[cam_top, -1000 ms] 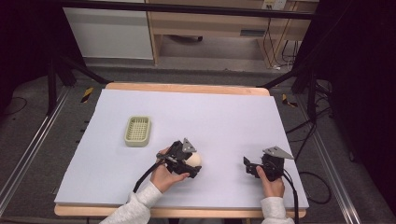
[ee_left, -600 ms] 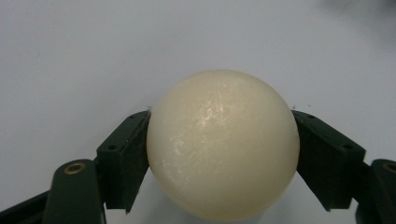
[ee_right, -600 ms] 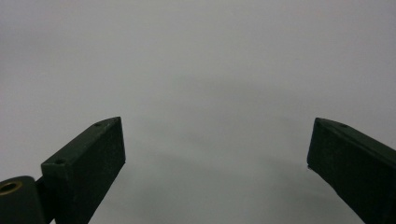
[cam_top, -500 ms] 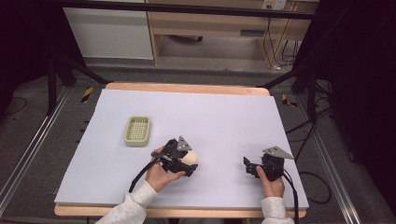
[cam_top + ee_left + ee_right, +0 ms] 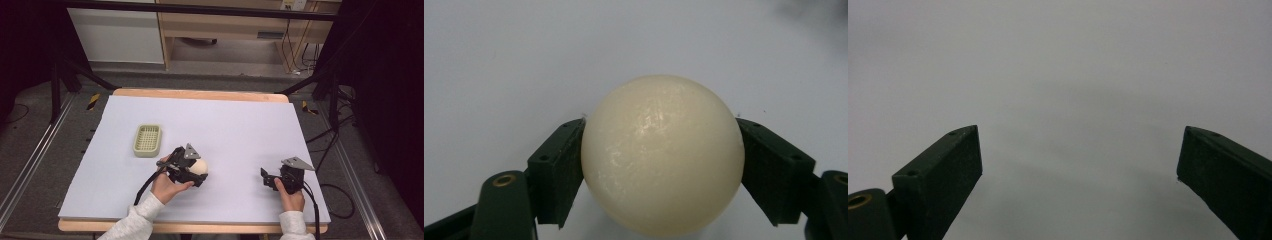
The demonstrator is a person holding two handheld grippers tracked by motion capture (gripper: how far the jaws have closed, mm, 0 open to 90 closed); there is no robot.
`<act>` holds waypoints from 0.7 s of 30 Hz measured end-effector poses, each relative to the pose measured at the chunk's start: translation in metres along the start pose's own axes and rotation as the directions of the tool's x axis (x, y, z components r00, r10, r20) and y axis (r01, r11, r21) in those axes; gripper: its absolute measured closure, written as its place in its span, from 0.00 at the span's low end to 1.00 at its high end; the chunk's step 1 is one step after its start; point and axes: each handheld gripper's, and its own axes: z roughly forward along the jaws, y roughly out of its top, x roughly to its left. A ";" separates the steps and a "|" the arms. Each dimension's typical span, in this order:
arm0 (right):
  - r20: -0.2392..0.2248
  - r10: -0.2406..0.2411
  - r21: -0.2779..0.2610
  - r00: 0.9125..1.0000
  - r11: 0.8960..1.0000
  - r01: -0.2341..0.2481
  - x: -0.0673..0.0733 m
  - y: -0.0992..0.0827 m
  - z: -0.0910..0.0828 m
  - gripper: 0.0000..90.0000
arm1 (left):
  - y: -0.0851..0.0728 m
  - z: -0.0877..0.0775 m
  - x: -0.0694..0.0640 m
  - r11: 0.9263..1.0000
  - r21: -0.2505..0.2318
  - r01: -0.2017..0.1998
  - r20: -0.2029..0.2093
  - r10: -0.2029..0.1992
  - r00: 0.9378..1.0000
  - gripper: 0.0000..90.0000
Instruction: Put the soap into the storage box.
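Since the earlier frames, the left gripper with its load has shifted slightly toward the left edge of the bench, while the right gripper keeps its place near the front right corner. In the left gripper view the cream ball sits squarely between the two black fingers, whose pads press on its opposite flanks at about its widest girth: the left gripper is closed on the ball. From above, the ball lies front of centre, close to the bench surface; whether it is lifted clear cannot be told. The green basket stands apart from it, toward the left edge and a little farther back, the likely destination. The right gripper view shows its fingers spread wide over bare bench, holding nothing.

Judged advice for the carry: a smooth sphere held at two points can roll out forward or downward, so the squeeze should stay steady and the grip level. Raise the ball enough to pass over the near rim of the basket, travel slowly, and centre it over the tray before descending. Release only once the ball rests on the basket floor, opening the fingers gently so it does not roll. The right gripper can remain parked, clear of the path.
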 end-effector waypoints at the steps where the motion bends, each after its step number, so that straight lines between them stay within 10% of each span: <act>1: 0.000 0.000 0.000 1.000 1.000 0.000 0.000 0.000 0.000 0.05 | 0.000 -0.001 0.001 1.000 -0.002 0.001 0.001 -0.001 1.000 0.27; 21: -0.001 0.002 0.000 1.000 1.000 -0.002 0.000 0.000 0.000 0.05 | -0.004 -0.017 0.020 0.999 -0.028 0.040 -0.030 -0.041 0.999 0.27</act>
